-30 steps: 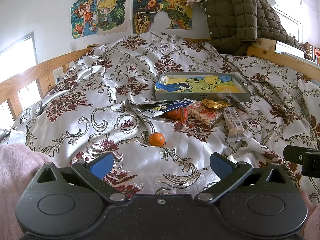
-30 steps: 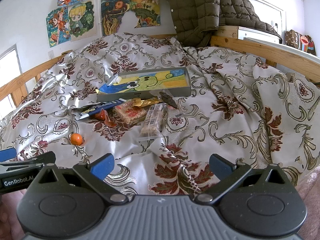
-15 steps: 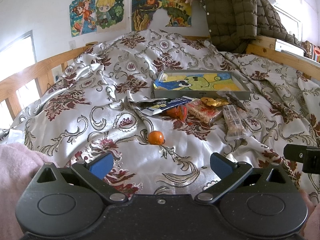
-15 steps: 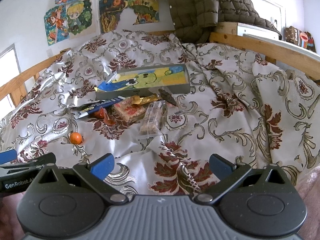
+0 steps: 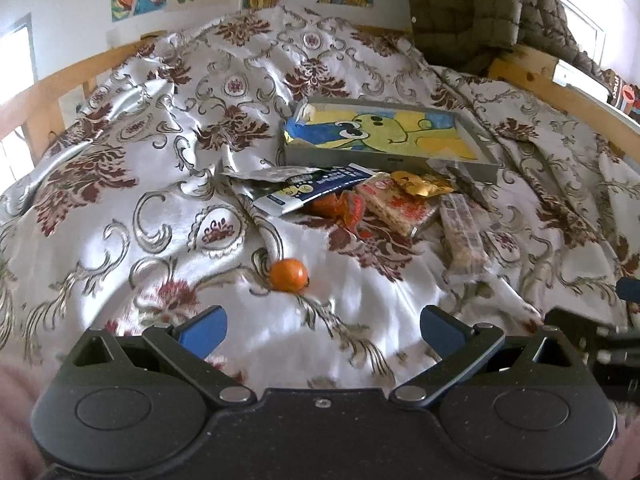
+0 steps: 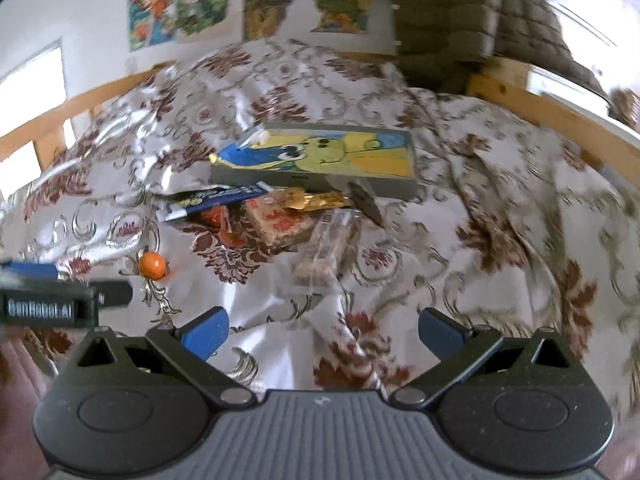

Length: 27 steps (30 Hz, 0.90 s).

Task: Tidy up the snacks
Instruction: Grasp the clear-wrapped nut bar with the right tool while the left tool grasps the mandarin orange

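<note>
On the patterned bedspread lies a shallow grey box [image 5: 390,160] [image 6: 316,182] with a yellow-green cartoon picture inside. In front of it sits a heap of snack packets: a dark blue one [image 5: 316,192] [image 6: 216,200], a red-and-white one [image 5: 400,210] [image 6: 280,224], a gold one [image 5: 422,184] [image 6: 316,200] and a clear bar [image 5: 464,236] [image 6: 328,248]. A small orange [image 5: 289,275] [image 6: 152,265] lies apart, nearer to me. My left gripper [image 5: 322,332] is open just short of the orange. My right gripper [image 6: 320,330] is open over bare bedspread, below the clear bar.
Wooden bed rails [image 5: 560,92] [image 6: 80,104] border the bedspread on both sides. A quilted olive jacket [image 5: 480,12] hangs at the back right. Cartoon posters [image 6: 180,4] cover the wall. The left gripper's side [image 6: 60,300] shows at the right wrist view's left edge.
Both grippers have moved forward and tilted down toward the snacks; the orange and the packets appear larger and nearer. Both stay open and hold nothing.
</note>
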Motion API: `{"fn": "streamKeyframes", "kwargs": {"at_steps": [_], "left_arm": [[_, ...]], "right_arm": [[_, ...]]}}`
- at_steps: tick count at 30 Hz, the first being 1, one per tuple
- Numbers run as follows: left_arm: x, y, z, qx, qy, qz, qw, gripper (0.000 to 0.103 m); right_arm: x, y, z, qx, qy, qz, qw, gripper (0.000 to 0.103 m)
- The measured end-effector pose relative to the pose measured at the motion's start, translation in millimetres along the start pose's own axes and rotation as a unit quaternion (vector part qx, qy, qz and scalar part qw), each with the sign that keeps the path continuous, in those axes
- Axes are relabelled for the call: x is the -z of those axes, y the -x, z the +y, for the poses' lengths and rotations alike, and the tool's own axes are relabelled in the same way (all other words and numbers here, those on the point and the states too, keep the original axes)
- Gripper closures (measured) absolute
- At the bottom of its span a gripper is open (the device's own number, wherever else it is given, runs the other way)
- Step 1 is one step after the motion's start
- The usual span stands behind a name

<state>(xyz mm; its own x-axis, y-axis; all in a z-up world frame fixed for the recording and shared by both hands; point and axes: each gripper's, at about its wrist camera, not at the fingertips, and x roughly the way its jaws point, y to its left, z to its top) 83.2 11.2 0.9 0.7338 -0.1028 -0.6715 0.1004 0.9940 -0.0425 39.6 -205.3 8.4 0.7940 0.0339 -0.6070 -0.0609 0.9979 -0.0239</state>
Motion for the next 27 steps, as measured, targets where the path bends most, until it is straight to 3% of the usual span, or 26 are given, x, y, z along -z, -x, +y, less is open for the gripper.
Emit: {"fn": "streamKeyframes", "kwargs": {"at_steps": [9,14,18,23,27], "left_arm": [[-38.8,-62.0,9.3,-0.020,-0.037,0.035,0.9985,0.001],[-39.3,-91.8,21.8,-0.020,0.011,0.071,0.9972,0.001],[-37.1,-97.2,34.1,-0.018,0.050,0.071,0.9961,0.004],[-34.8,-106.7,46.9,-0.005,0.093,0.084,0.9920,0.018],[-33.5,-107.9,41.0,-0.005,0.077,0.078,0.9940,0.026]], "right_arm": [[-30.7,-63.8,-5.7,-0.043,0.043,-0.002,0.998,0.000],[-44.5,-104.1,-9.5,-0.062,0.024,0.004,0.998,0.000],[-44.5,-126.2,-5.7,-0.058,0.035,0.002,0.998,0.008],[-40.5,-145.5,-6.1,-0.067,0.022,0.031,0.997,0.016],[-39.1,-154.1,-10.8,-0.069,-0.003,0.045,0.997,0.020]]}}
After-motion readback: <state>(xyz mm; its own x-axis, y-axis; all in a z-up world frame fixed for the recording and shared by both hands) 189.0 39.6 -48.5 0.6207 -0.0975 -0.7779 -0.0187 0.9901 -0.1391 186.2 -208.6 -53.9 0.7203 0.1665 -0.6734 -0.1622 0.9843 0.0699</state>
